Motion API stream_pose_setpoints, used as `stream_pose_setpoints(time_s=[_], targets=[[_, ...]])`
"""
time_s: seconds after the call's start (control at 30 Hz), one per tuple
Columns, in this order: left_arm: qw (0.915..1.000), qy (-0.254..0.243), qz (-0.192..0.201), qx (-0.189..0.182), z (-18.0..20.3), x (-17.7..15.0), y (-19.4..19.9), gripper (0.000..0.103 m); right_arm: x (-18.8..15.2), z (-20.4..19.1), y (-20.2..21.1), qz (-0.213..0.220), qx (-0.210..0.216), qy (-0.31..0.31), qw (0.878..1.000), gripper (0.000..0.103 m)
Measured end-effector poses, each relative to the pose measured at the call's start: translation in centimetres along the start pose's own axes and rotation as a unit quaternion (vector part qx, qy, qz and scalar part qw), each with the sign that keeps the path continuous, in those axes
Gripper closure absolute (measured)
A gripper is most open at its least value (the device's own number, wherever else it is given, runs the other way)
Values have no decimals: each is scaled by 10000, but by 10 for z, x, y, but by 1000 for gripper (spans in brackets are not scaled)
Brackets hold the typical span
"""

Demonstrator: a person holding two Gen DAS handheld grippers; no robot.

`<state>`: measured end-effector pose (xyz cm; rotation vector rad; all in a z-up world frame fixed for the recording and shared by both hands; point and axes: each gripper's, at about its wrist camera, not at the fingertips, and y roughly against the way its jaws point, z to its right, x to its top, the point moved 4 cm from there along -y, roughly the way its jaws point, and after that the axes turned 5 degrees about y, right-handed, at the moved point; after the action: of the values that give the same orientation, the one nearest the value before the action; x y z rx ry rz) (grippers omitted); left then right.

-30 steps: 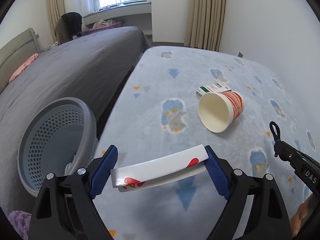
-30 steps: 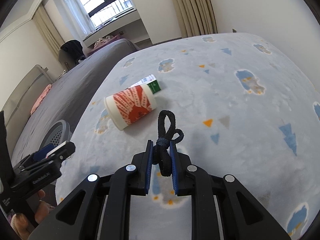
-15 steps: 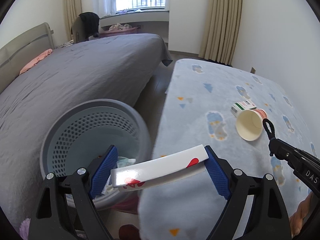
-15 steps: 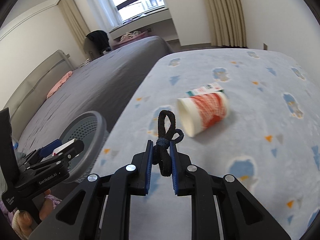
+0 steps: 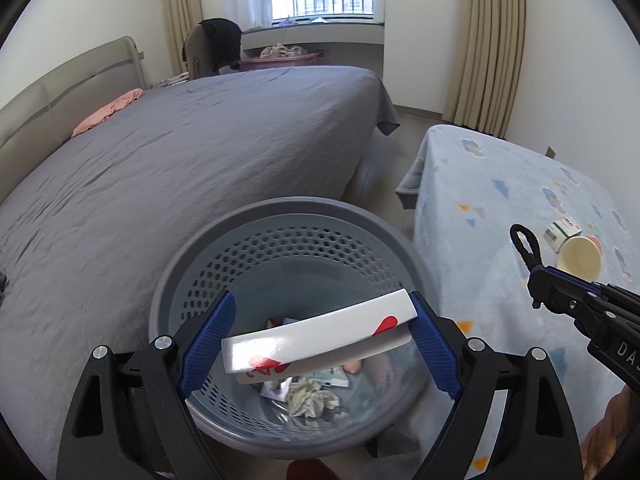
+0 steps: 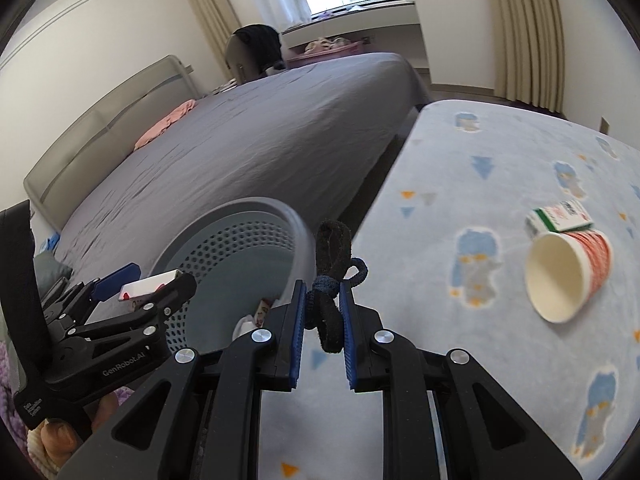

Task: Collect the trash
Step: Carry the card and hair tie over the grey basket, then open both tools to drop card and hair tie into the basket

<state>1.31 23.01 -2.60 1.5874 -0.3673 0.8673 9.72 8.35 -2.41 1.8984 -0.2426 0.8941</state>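
Note:
My left gripper (image 5: 320,336) is shut on a flat white pack with red marks (image 5: 316,334) and holds it right above the grey perforated bin (image 5: 280,240), which holds crumpled paper and wrappers. My right gripper (image 6: 322,320) is shut on a black hair tie (image 6: 332,276) over the table edge, beside the bin (image 6: 240,248). The hair tie (image 5: 526,246) also shows in the left wrist view. A red-and-white paper cup (image 6: 568,276) lies on its side on the blue blanket-covered table (image 6: 500,160), touching a small green-and-white box (image 6: 560,216).
A large bed with a grey cover (image 5: 180,152) lies behind and left of the bin. A narrow floor gap (image 5: 384,176) separates the bed from the table. Curtains (image 5: 488,40) and a window stand at the back.
Both grippers have swung left, from over the table to the bin. The left one now holds the white pack above the bin's opening. Both grips are unchanged.

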Motion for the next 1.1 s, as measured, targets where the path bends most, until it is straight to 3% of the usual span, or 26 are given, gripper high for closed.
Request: stream_pose_setpoints(time_s=[0.47, 0.9, 1.1], targets=[[9990, 371, -116, 227, -36, -4, -31, 19, 10, -37, -51, -331, 470, 266, 9980, 86], [9973, 625, -275, 276, -55, -5, -42, 18, 15, -50, -67, -391, 582, 396, 9968, 84], [9969, 662, -300, 314, -57, -6, -42, 12, 17, -49, -63, -273, 504, 354, 9977, 63]])
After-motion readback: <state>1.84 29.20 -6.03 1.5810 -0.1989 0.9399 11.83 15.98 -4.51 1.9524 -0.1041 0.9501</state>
